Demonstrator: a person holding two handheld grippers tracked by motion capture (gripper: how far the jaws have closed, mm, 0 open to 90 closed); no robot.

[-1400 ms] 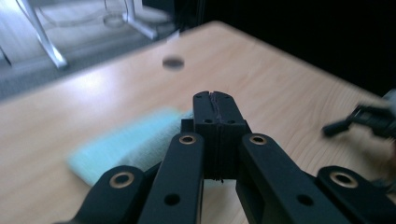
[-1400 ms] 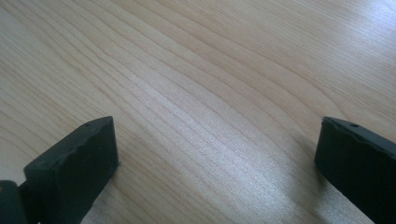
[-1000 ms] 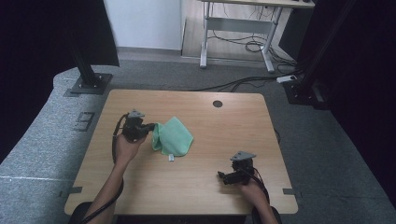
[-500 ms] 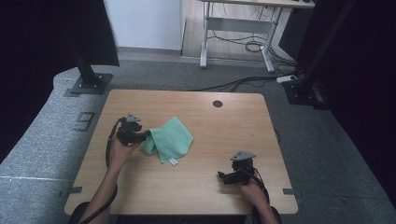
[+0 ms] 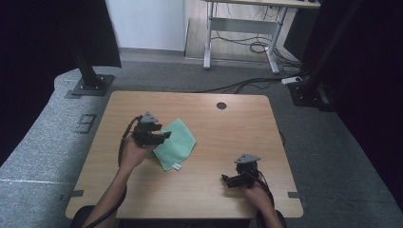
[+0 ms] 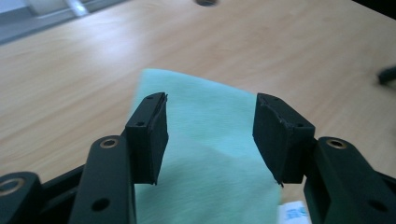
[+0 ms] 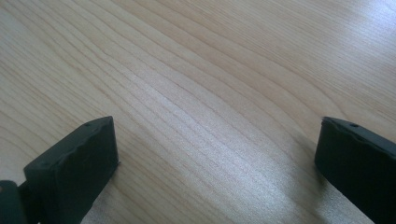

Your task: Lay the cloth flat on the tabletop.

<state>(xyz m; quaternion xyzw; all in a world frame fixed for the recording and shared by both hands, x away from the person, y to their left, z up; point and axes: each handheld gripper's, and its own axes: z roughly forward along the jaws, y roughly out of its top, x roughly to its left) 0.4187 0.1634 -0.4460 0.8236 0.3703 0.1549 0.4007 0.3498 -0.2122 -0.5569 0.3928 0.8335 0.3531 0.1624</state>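
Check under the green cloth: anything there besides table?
The green cloth lies folded flat on the wooden table, a white tag showing at its near corner. No bulge shows, but the cloth hides whatever lies beneath it.

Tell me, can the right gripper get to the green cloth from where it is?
Probably yes. The right gripper sits open near the table's front edge, and only bare wood lies between it and the green cloth. The left gripper hangs over the cloth's left part, so the near right corner looks freest.
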